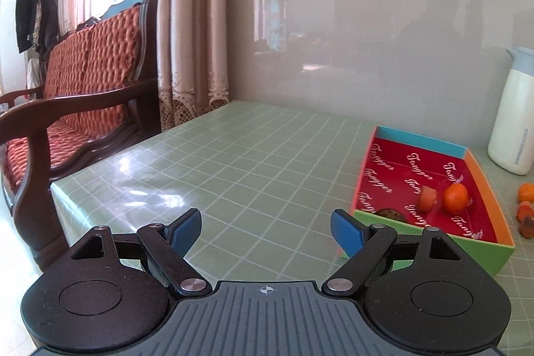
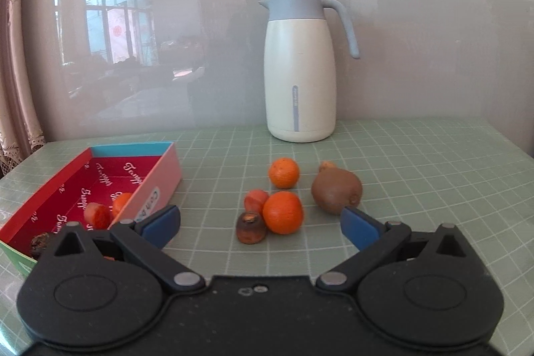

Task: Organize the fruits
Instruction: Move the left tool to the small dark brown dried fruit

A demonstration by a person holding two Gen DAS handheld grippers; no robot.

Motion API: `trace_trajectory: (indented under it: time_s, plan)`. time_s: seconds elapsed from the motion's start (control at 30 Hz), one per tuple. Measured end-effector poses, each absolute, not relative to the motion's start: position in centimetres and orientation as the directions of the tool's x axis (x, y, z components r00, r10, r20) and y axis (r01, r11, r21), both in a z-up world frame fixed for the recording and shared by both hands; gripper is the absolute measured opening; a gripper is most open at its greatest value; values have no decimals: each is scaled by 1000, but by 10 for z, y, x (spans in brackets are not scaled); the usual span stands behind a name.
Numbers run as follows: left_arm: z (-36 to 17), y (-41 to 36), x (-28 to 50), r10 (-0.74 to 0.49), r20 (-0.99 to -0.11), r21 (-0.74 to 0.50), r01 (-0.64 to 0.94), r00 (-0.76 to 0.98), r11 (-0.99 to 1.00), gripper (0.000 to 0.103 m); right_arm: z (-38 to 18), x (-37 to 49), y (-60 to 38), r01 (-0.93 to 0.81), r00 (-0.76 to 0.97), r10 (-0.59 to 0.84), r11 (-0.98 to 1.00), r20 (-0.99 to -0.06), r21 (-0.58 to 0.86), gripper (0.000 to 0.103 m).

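Note:
A shallow colourful box (image 1: pixel 480 186) with a red floor holds a mandarin (image 1: pixel 455 197), a reddish fruit piece (image 1: pixel 427 199) and a dark fruit (image 1: pixel 391 214). The box also shows in the right wrist view (image 2: pixel 159 186). Loose on the table in the right wrist view lie two mandarins (image 2: pixel 283 212) (image 2: pixel 284 172), a red piece (image 2: pixel 255 201), a dark brown piece (image 2: pixel 251 227) and a kiwi (image 2: pixel 336 190). My left gripper (image 1: pixel 266 231) is open and empty, left of the box. My right gripper (image 2: pixel 260 226) is open and empty, just before the near mandarin.
A white and blue-grey thermos jug (image 2: pixel 300 69) stands at the back by the glossy wall. The green checked tablecloth (image 1: pixel 240 162) covers the table, its left edge beside a wooden sofa with red cushions (image 1: pixel 83 82). Curtains (image 1: pixel 190 22) hang behind.

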State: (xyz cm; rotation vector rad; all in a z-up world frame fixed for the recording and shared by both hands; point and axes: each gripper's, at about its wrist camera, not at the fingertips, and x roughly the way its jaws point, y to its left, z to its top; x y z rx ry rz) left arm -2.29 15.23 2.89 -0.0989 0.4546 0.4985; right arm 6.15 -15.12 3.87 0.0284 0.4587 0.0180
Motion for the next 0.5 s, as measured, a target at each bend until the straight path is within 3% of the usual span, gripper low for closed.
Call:
trace_trajectory:
  time_s: [0.5]
  plan:
    - [35, 56, 3, 208, -387, 74, -195, 898, 978, 84, 30, 49, -214, 160, 883, -153, 987, -443, -21, 103]
